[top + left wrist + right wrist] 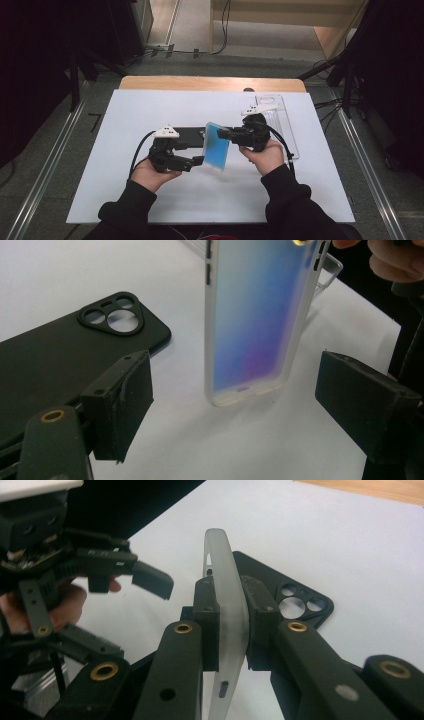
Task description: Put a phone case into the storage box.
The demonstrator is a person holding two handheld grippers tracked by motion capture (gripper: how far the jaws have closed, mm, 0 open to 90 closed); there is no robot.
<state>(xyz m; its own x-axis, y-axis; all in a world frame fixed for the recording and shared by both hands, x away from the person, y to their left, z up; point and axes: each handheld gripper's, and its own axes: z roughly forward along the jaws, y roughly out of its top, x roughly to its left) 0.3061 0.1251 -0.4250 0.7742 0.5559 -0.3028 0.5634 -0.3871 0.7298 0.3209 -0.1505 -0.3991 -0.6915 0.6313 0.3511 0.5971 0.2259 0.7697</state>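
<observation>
Cut-off and covered parts

In the left gripper view the frosted, blue-tinted translucent phone case (252, 320) runs off the frame at 12 o'clock, and the flat black phone case (60, 352) leaves at 9 o'clock. In the high view the left tool (200, 160) covers part of that black case, and the clear plastic tray (280, 117) lies partly behind the right tool (223, 134).

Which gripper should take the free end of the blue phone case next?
Left. The left gripper is open with its jaws either side of the blue phone case's lower end, while the right gripper already clamps the case's edge.
</observation>
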